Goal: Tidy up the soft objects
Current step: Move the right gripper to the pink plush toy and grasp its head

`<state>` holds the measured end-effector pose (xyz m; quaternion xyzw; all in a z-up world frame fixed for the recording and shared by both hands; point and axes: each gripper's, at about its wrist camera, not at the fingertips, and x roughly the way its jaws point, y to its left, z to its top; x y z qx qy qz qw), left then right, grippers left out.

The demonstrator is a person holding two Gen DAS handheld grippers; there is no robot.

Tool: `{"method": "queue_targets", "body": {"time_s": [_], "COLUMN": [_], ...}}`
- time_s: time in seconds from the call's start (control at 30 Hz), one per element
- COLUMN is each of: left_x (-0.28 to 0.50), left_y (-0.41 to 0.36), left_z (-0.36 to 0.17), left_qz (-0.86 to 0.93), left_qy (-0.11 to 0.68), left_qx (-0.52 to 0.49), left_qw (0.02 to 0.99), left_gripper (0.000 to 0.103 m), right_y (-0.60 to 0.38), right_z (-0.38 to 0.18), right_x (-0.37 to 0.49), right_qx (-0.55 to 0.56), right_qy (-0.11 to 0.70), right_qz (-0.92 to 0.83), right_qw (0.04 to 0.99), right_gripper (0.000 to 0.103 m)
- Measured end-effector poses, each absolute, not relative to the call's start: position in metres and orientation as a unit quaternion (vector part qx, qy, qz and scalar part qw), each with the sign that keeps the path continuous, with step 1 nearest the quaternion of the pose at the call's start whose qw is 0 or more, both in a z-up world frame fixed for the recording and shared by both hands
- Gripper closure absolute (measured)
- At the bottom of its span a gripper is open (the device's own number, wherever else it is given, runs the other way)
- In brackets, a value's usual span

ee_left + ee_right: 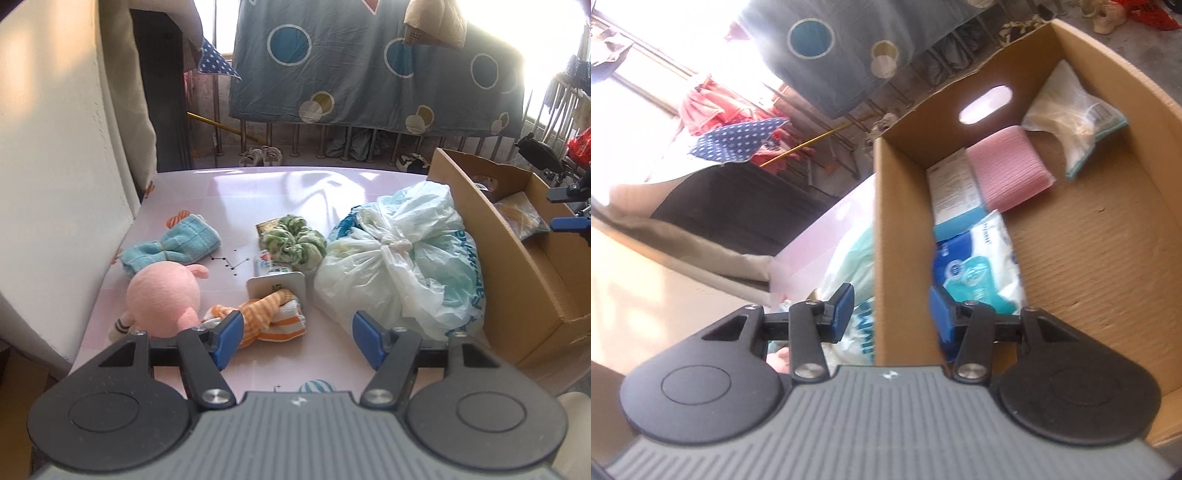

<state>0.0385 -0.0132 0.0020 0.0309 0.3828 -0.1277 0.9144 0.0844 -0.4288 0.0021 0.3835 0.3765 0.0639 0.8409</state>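
Nearest the left gripper [297, 341], whose blue jaws stand apart holding nothing, lies an orange-striped white cloth [271, 317] near the pink table's [229, 192] front edge, beside a pink plush toy [164, 295]. A tied pale plastic bag [399, 266] rests against the brown cardboard box [1108, 236]. Over that box's wall the right gripper [892, 314] is empty, jaws parted; a blue tissue pack [979, 266], possibly just released, lies inside.

Blue lettering on plastic bag [399, 266] unreadable; no legible text.
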Motion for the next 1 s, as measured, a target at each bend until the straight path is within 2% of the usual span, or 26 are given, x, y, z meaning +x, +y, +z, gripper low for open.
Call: {"method": "queue_targets", "body": {"time_s": [0.4,0.73,1.0], "left_x": [0.016,0.034,0.077], "left_y": [0.047,0.066,0.081], "left_z": [-0.004,-0.018,-0.032], "left_qz": [-0.039,-0.02,-0.027], "left_qy": [0.353,0.346,0.373], "left_qx": [0.057,0.072,0.056], "left_qw": [0.933,0.935,0.926], "left_gripper": [0.037,0.038,0.036], "right_y": [-0.282,-0.147,-0.075], "right_z": [0.001,-0.008,-0.048], "right_x": [0.122,0.183,0.253], "right_qx": [0.392,0.347,0.303], "right_qy": [0.429,0.49,0.548], "right_qz": [0.22,0.287,0.274], "right_qw": [0.784,0.747,0.73], "right_gripper": [0.058,0.056,0.045]}}
